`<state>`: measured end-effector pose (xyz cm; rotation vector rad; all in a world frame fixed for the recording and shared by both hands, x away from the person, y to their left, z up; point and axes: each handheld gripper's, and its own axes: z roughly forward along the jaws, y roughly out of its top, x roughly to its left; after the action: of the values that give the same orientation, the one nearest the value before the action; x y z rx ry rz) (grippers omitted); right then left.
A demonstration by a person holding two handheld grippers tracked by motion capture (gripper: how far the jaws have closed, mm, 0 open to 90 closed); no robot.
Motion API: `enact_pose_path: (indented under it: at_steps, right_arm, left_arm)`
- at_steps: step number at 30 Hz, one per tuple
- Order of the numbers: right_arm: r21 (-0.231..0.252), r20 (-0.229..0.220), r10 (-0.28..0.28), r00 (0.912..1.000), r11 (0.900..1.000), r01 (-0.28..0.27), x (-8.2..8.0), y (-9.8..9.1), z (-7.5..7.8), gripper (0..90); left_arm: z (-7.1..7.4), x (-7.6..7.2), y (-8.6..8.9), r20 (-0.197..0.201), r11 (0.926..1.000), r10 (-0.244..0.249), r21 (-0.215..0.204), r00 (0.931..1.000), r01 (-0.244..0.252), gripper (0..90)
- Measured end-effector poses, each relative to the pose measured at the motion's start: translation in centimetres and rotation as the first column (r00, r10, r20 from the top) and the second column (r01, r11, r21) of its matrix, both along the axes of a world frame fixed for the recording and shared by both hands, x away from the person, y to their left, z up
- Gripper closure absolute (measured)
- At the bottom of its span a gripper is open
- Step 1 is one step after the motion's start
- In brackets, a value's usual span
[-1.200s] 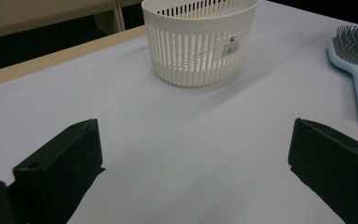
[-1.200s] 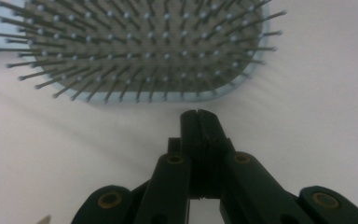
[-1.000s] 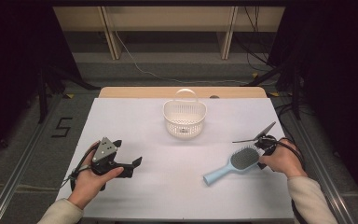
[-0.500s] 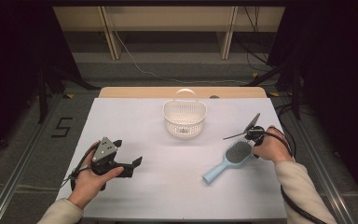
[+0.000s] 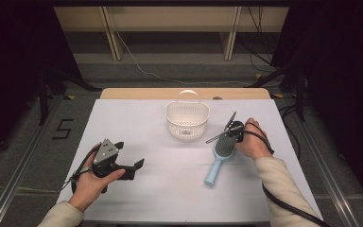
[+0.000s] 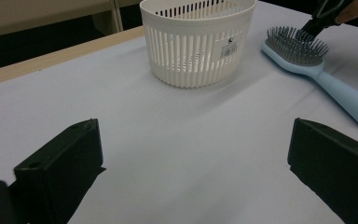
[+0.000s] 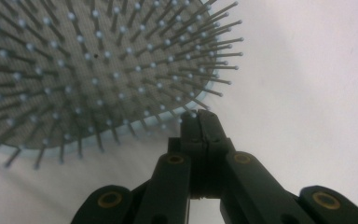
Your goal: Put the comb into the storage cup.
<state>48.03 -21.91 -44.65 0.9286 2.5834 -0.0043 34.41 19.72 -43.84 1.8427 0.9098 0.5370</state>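
Nearest the person, at about seven o'clock on the white table cover point(image 5: 170, 189), the left gripper point(image 5: 131, 168) rests in the left hand point(image 5: 89, 182), its jaws spread wide with nothing between them; in the left gripper view the two black pads point(image 6: 58, 158) stand far apart over bare cloth, pointing towards the basket. Farther up, at about four o'clock from the table's middle, the light blue hairbrush point(image 5: 220, 158) lies bristles up, its handle running back towards the person at roughly seven o'clock and its head towards one o'clock. The right gripper point(image 5: 227, 128), carried in the right hand point(image 5: 253, 142), is at the head of the brush; the right gripper view shows its jaws pressed together, gripping nothing, with the tips at the rim of the bristle pad, though whether they touch the bristles cannot be told. Farthest off, at twelve o'clock, the white slatted basket point(image 5: 187, 118) stands upright near the brush head, apart from it.
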Motion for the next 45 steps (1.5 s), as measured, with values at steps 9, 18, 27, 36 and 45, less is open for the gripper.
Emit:
enact_pose_path:
  at_steps: [9,18,27,36,45]
  right_arm:
    - [0.074,0.030,0.008,0.9995,0.9972,-0.010,0.1,1.4,0.3,90.0]
    - [0.127,0.024,0.008,0.9997,0.9918,-0.011,0.3,1.3,0.0,90.0]
    - [0.186,0.027,0.034,0.9990,0.9818,-0.039,0.3,2.3,-0.1,90.0]
    - [0.246,-0.031,-0.062,0.9976,0.9668,0.067,0.2,2.0,0.1,84.1]
    - [0.370,-0.161,-0.249,0.9550,0.8819,0.292,-2.0,-0.7,2.4,55.6]
  left_arm:
    - [0.0,0.0,0.0,0.000,1.0000,-0.002,0.000,1.0000,0.002,2.7]
    - [-0.1,0.0,-0.1,-0.004,1.0000,-0.002,-0.002,1.0000,0.002,2.8]
    - [-0.1,0.1,-0.1,-0.004,1.0000,-0.003,-0.006,1.0000,0.003,2.9]
    - [-0.1,0.0,-0.1,-0.004,1.0000,-0.001,-0.005,1.0000,0.001,2.9]
    - [0.1,-0.1,-0.1,-0.009,1.0000,0.002,-0.004,1.0000,-0.002,3.9]
